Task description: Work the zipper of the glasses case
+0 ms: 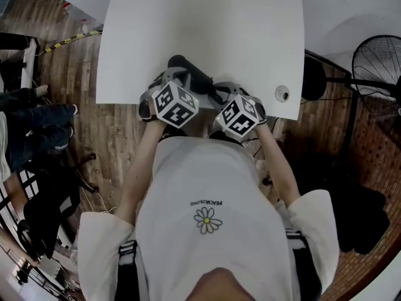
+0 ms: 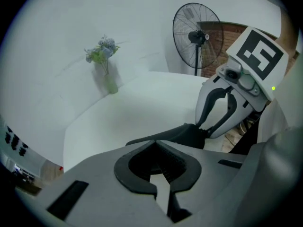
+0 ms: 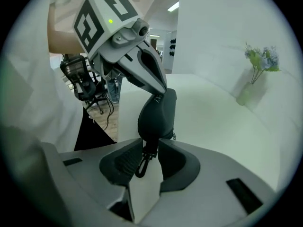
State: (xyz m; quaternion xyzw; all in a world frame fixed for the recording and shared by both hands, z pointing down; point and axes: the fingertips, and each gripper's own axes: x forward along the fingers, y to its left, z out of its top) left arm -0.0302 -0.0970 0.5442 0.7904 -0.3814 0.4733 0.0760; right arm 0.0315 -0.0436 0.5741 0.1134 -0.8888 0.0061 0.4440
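The glasses case (image 1: 191,77) sits at the bench's (image 1: 207,17) 6 o'clock edge. The left tongs (image 2: 154,144), at the case's 7 o'clock, are pinched tight on its end. The right tongs (image 3: 149,148), at 4 o'clock, stand wide. The zipper pull (image 3: 142,163) hangs between them, unpressed.

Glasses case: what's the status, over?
Left gripper shut on end of glasses case. Right gripper open, zipper pull hanging between its jaws. Nothing in the way.
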